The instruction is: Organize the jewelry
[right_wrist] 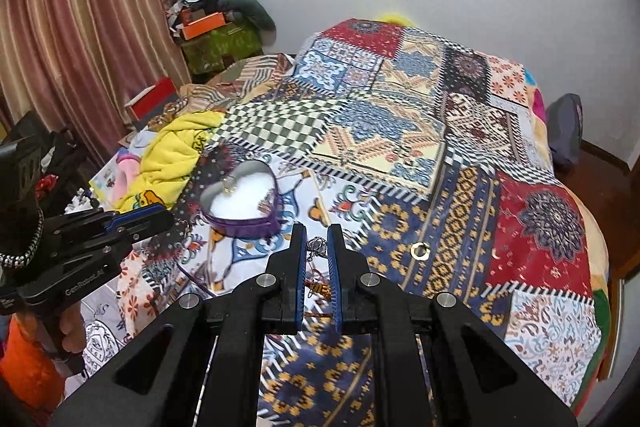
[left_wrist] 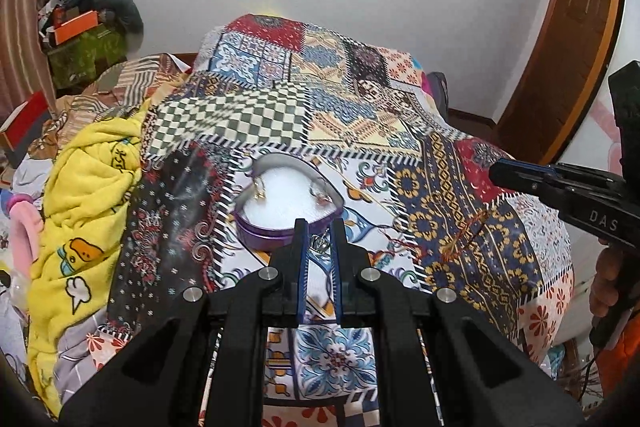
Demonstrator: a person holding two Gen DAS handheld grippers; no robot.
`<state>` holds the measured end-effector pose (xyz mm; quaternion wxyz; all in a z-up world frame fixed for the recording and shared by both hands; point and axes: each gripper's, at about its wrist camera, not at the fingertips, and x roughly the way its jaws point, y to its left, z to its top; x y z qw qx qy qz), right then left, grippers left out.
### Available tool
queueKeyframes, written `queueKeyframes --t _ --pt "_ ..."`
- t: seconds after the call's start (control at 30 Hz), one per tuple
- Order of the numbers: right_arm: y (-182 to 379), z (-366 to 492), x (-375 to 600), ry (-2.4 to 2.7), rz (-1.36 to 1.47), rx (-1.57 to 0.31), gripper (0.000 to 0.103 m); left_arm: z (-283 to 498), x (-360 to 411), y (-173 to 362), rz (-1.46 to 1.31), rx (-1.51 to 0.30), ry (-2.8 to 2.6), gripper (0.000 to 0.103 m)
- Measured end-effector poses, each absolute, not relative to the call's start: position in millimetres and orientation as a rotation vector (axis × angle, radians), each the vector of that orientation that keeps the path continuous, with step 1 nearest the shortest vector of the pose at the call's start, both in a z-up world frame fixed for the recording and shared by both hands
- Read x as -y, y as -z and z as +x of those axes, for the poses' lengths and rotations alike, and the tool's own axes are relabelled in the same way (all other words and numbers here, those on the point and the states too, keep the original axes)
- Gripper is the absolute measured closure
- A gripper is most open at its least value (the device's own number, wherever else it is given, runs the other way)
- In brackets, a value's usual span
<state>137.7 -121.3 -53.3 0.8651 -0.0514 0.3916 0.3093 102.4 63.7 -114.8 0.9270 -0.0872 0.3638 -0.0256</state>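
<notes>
A purple heart-shaped box [left_wrist: 262, 241] [right_wrist: 240, 227] with white padding lies open on the patchwork bedspread, an earring [left_wrist: 259, 191] on its left lobe and another earring [left_wrist: 320, 199] on the right. My left gripper [left_wrist: 319, 227] hovers just short of the box, fingers narrowed onto a small silver piece [left_wrist: 320, 243]. My right gripper [right_wrist: 316, 229] hangs right of the box, pinching a silver piece with a thin chain [right_wrist: 318, 247]. A gold ring [right_wrist: 420, 250] lies on the blue-and-yellow patch. A red-and-gold thread piece [left_wrist: 460, 243] lies nearby.
A yellow towel [left_wrist: 92, 203] is bunched on the bed's left side, with clothes and boxes piled beyond it. Pink curtains [right_wrist: 80, 27] hang at the left. A wooden door [left_wrist: 568, 59] stands to the right. A person's hand [left_wrist: 608, 287] holds the right gripper's handle.
</notes>
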Motion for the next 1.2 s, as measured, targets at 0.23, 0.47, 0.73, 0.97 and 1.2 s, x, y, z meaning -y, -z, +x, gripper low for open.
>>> queueKeyframes --t 0.23,0.47,0.73,0.97,1.2 --pt "61 141 97 -0.694 -0.120 -0.836 0.094 103 -79 113 -0.187 -0.729 0.026 0.094" --pt "73 147 69 -0.738 -0.115 -0.871 0.094 113 -91 119 -0.200 -0.731 0.012 0.094" --pt "85 154 37 -0.779 -0.138 -0.899 0.094 126 -102 125 -0.218 -0.732 0.016 0.094" --pt "91 165 20 -0.800 -0.151 -0.911 0.094 140 -108 133 -0.221 -0.743 0.028 0.094" --pt "102 180 4 -0.813 -0.171 -0.941 0.094 152 -111 142 -0.231 -0.762 0.049 0.094"
